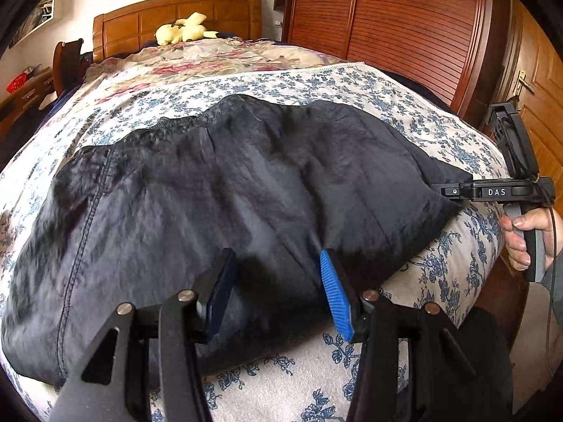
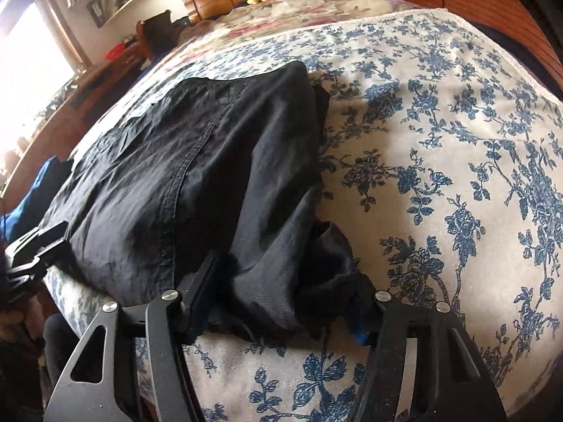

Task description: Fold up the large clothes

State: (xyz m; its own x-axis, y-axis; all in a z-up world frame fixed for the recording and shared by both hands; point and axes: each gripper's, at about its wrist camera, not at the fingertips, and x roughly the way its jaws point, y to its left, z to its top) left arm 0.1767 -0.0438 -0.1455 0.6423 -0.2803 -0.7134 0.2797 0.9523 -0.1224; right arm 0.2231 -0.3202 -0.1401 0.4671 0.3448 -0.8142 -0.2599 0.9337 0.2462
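Note:
A black garment (image 1: pixel 246 176) of thin crinkled cloth lies spread on the blue-flowered bed cover (image 1: pixel 316 84), seams showing. My left gripper (image 1: pixel 276 253) is open at its near edge, blue pads (image 1: pixel 334 295) wide apart with the cloth lying under them. In the right wrist view the garment (image 2: pixel 193 158) ends in a loose bunch at the bed's edge. My right gripper (image 2: pixel 281 270) stands open around that bunch, which fills the gap and hides most of both pads. From the left wrist view the right gripper (image 1: pixel 445 191) reaches the garment's right corner side-on. The left gripper (image 2: pixel 52 232) shows at the garment's left edge.
A hand (image 1: pixel 520 239) holds the right gripper's handle beside the bed. A yellow plush toy (image 1: pixel 186 30) lies by the wooden headboard (image 1: pixel 176 14), on a pink-flowered quilt (image 1: pixel 211 56). A slatted wardrobe (image 1: pixel 387 17) and a door (image 1: pixel 538 88) stand right; a desk (image 2: pixel 88 81) stands left.

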